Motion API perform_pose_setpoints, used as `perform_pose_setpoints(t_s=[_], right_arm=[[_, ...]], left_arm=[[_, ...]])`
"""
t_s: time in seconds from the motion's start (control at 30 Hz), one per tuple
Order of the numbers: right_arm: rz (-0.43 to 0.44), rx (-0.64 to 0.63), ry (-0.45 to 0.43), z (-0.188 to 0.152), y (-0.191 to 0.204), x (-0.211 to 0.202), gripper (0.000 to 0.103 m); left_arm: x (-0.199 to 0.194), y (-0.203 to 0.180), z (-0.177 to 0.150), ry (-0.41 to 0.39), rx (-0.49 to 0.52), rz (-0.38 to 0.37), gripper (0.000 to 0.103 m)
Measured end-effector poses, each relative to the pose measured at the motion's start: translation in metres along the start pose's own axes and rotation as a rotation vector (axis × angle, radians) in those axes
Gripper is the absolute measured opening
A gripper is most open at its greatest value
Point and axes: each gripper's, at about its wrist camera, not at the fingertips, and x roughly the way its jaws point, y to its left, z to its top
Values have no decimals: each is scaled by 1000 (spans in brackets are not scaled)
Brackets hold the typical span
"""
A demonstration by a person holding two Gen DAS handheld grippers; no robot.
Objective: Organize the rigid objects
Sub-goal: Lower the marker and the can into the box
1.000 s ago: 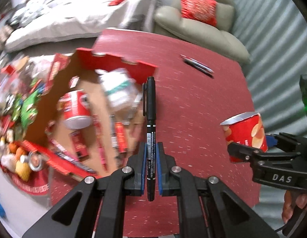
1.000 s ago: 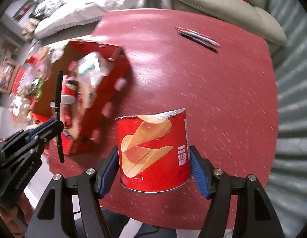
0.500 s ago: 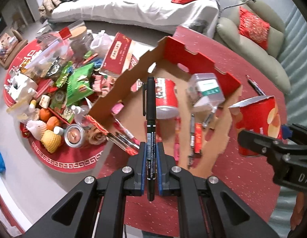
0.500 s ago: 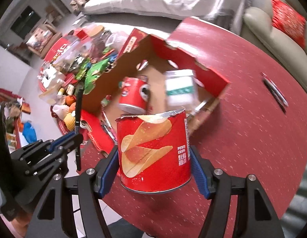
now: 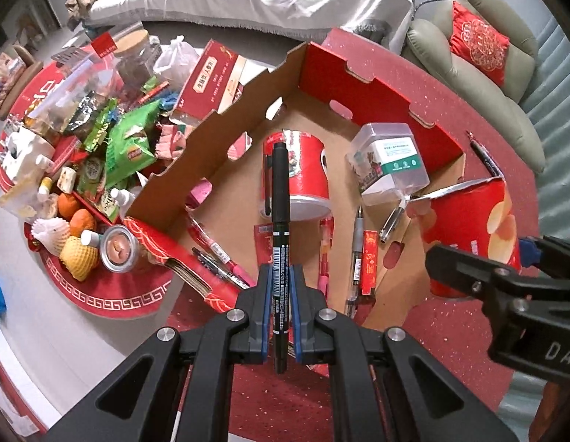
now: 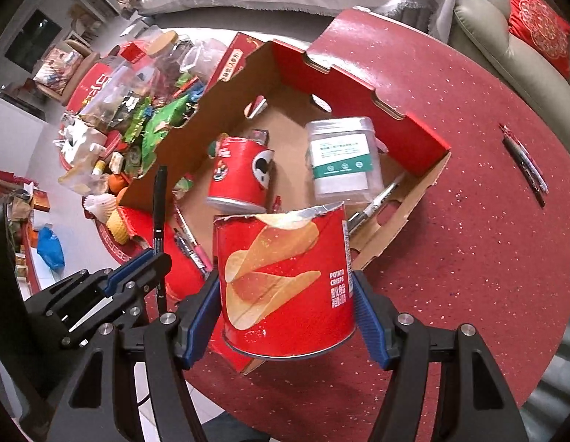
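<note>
Right wrist view: crisp can (image 6: pixel 285 287) hides box (image 6: pixel 395 125) near wall

My left gripper (image 5: pixel 281 316) is matte black plastic with blue pads (image 5: pixel 264 313) on its fingers and round silver screws at the joints. My right gripper (image 6: pixel 287 305) is built the same, and white letters "DAS" mark its side in the left view.

A round red speckled table (image 6: pixel 450 110) carries an open red cardboard box (image 6: pixel 403 125). Two dark pens (image 6: pixel 524 164) lie apart from it.
</note>
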Motion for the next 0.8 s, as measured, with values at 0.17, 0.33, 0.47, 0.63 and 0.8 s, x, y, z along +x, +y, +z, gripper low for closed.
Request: perform_pose_setpoints(t_s=[0.17,0.33,0.47,0.63,0.8], right_arm=[[-6,14,17,2,-8,5,68],[-4,20,29,6,-10,13,68],[-12,15,36,8,-9,20,68],[-16,10,43,10,-8,26,68],[-17,7,55,8,-9,31,68]], left_arm=[[11,2,1,28,-8,12,10],[19,1,3,35,4,32,10],[22,3,4,41,-1,48,10],[25,4,5,45,-3,58,10],[29,4,5,50,5,65,10]])
